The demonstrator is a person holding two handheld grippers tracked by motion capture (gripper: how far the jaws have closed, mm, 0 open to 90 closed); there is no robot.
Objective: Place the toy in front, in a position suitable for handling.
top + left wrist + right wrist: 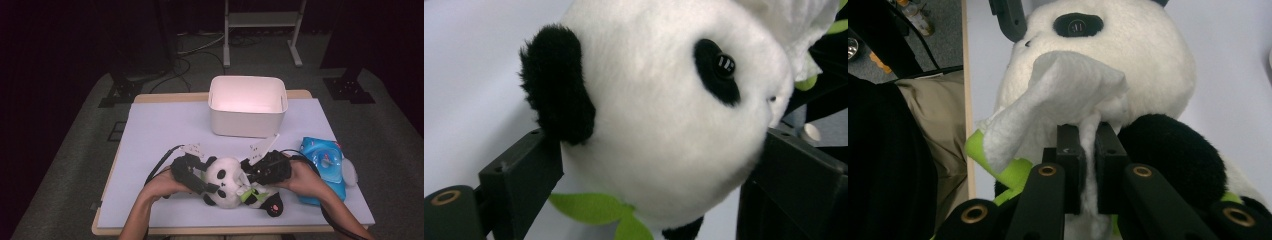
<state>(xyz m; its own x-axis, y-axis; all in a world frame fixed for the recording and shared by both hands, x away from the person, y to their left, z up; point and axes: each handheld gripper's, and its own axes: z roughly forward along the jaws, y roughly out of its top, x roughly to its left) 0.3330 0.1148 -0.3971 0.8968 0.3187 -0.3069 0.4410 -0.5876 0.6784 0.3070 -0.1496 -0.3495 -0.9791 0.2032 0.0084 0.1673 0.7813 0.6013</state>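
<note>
Black fingers of the right gripper (1088, 150) pinch a soft white tissue (1058, 95) against the panda toy (227, 182) on the tabletop (165, 130); left gripper (649, 170) spreads wide, hugging its squashy, light head.

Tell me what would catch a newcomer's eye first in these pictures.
Most striking is the plush panda lying at the near middle of the table, its head between the left gripper's wide jaws. The right gripper is shut on a white tissue held against the panda's face. Behind stands a white bin, and a blue toy lies at the right.
</note>
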